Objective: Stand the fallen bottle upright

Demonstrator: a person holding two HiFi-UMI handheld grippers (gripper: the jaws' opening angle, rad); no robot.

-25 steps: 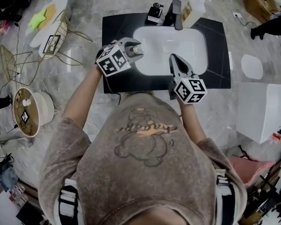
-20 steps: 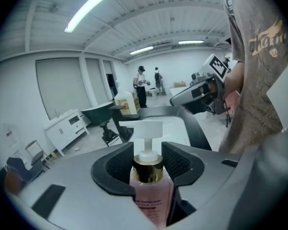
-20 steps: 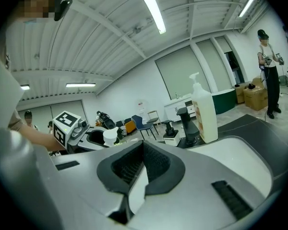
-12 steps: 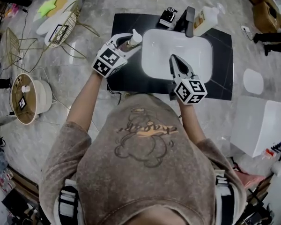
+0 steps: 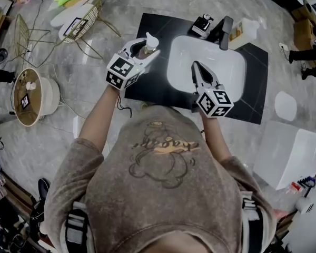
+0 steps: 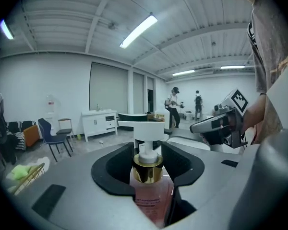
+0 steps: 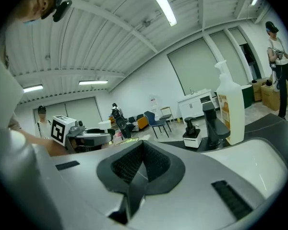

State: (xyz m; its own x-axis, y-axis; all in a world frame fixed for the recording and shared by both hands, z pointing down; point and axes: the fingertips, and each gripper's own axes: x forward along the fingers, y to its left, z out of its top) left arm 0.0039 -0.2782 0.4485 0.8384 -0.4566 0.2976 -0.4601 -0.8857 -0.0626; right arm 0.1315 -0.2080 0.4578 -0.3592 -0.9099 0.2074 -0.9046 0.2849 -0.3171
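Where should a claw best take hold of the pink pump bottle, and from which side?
Grip the pump bottle on its pink body just under the gold collar, coming level from the side, as the left claw does now. The body gives the claw a broad face; the thin white pump head would likely slip. The bottle stands about upright, so a sideways grip suits it.

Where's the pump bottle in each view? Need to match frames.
Head view: pump bottle upper centre, in the left tongs, left of the sink.
Left gripper view: bottom centre, gripped between the tongs, pump up.
Right gripper view: small, left of centre, white pump top only.
Shared landmark: black tap, head and right gripper views.
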